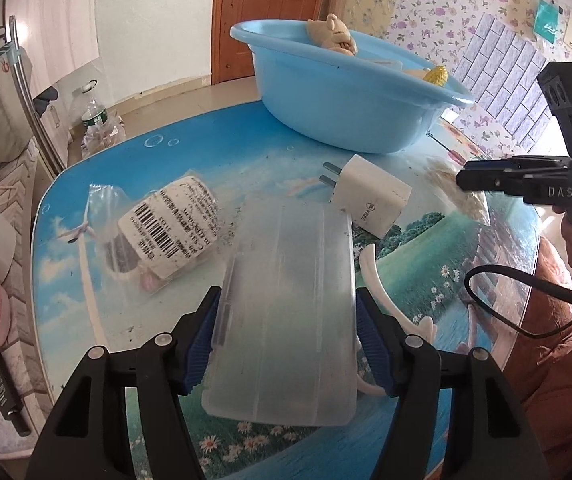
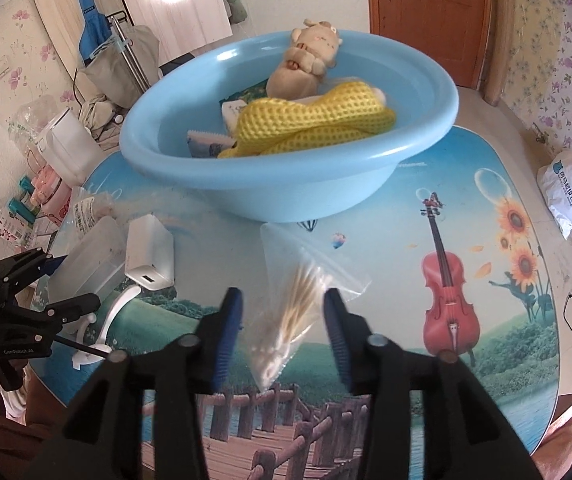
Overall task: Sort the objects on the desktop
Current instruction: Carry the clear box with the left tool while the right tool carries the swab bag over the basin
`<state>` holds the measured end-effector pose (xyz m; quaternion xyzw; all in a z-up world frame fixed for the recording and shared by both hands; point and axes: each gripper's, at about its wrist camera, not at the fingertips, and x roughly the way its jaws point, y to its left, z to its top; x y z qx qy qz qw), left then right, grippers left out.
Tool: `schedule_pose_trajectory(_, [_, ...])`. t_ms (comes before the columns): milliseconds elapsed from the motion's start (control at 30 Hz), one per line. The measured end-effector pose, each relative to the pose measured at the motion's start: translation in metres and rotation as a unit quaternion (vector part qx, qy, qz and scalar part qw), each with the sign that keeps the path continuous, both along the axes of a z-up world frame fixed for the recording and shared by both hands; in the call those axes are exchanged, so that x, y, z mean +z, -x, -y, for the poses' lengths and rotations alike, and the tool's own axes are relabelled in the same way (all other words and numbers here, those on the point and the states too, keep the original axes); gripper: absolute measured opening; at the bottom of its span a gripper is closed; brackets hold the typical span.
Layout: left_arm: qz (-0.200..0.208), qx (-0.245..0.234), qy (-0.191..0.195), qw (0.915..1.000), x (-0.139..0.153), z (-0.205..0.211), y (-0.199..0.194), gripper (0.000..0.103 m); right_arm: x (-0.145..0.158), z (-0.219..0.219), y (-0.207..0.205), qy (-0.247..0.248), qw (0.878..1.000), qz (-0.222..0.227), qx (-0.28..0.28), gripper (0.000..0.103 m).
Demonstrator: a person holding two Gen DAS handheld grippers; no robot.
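- Two grippers: left gripper (image 1: 286,344) had its jaws clenched on a frosted plastic box (image 1: 286,312).
- Right gripper (image 2: 281,332) jaws stood released around a bag of cotton swabs (image 2: 290,312) on the worktop (image 2: 386,264).

Bright daylight, glare at right, sharp centre, fisheye-curved dark edges

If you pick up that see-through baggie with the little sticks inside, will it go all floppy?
Probably yes. The bag of cotton swabs is thin clear plastic lying crumpled on the table, so its empty top would likely droop. It looks light, being mostly film and thin sticks. The sticks sit loose, so they may slide to one end. The right gripper stands open around it.
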<state>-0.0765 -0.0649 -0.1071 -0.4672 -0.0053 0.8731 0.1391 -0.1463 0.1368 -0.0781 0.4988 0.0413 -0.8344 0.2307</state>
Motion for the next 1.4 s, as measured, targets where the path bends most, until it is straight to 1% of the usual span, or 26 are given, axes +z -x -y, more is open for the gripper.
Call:
schedule_pose_trajectory(200, [-0.005, -0.003, 0.001, 1.0, 0.0, -0.004, 0.009, 0.064, -0.01, 0.007, 0.0, -0.019, 1.0, 0.01, 0.0, 0.053])
schedule_pose_trajectory(300, [-0.002, -0.003, -0.006, 1.0, 0.001, -0.006, 0.011, 0.063, -0.016, 0.009, 0.001, -0.034, 0.999, 0.014, -0.001, 0.053])
schedule_pose_trajectory(400, [-0.005, -0.005, -0.003, 1.0, 0.002, -0.009, 0.01, 0.062, -0.019, 0.006, 0.001, -0.034, 0.999, 0.017, -0.002, 0.052])
schedule_pose_trajectory(433, [-0.008, -0.004, -0.004, 0.9999, 0.003, -0.008, 0.009, 0.062, -0.019, 0.004, 0.001, -0.033, 0.999, 0.016, -0.002, 0.05])
schedule_pose_trajectory(467, [-0.01, -0.003, -0.008, 0.9999, 0.005, -0.008, 0.008, 0.062, -0.019, 0.003, 0.001, -0.033, 0.999, 0.014, -0.002, 0.038])
schedule_pose_trajectory(500, [-0.013, -0.001, -0.011, 0.9999, 0.007, -0.007, 0.007, 0.062, -0.018, 0.001, 0.001, -0.029, 0.999, 0.016, 0.001, 0.034])
schedule_pose_trajectory(533, [-0.017, 0.004, -0.015, 0.9997, 0.01, -0.005, 0.006, 0.062, -0.017, 0.001, 0.0, -0.025, 1.0, 0.015, 0.004, 0.032])
schedule_pose_trajectory(567, [-0.019, 0.005, -0.017, 0.9997, 0.012, -0.004, 0.006, 0.062, -0.014, 0.001, -0.001, -0.024, 1.0, 0.011, 0.008, 0.028])
schedule_pose_trajectory(667, [-0.027, 0.015, -0.025, 0.9992, 0.019, 0.002, 0.001, 0.062, -0.006, 0.002, -0.006, -0.016, 1.0, 0.001, 0.022, 0.025])
schedule_pose_trajectory(867, [-0.046, 0.028, -0.035, 0.998, 0.038, 0.007, -0.008, 0.062, 0.016, 0.01, -0.018, 0.021, 0.998, -0.016, 0.059, 0.023])
schedule_pose_trajectory(1067, [-0.061, 0.03, -0.036, 0.997, 0.058, 0.002, -0.015, 0.062, 0.034, 0.03, -0.038, 0.048, 0.989, -0.036, 0.132, 0.023])
schedule_pose_trajectory(1200, [-0.079, 0.028, -0.035, 0.9958, 0.072, -0.002, -0.017, 0.062, 0.046, 0.035, -0.042, 0.072, 0.986, -0.04, 0.143, 0.023])
schedule_pose_trajectory(1300, [-0.087, 0.025, -0.037, 0.9952, 0.081, -0.005, -0.017, 0.062, 0.061, 0.034, -0.045, 0.084, 0.983, -0.061, 0.153, 0.023])
schedule_pose_trajectory(1400, [-0.097, 0.022, -0.04, 0.9943, 0.091, -0.007, -0.016, 0.062, 0.076, 0.031, -0.043, 0.096, 0.98, -0.083, 0.151, 0.023])
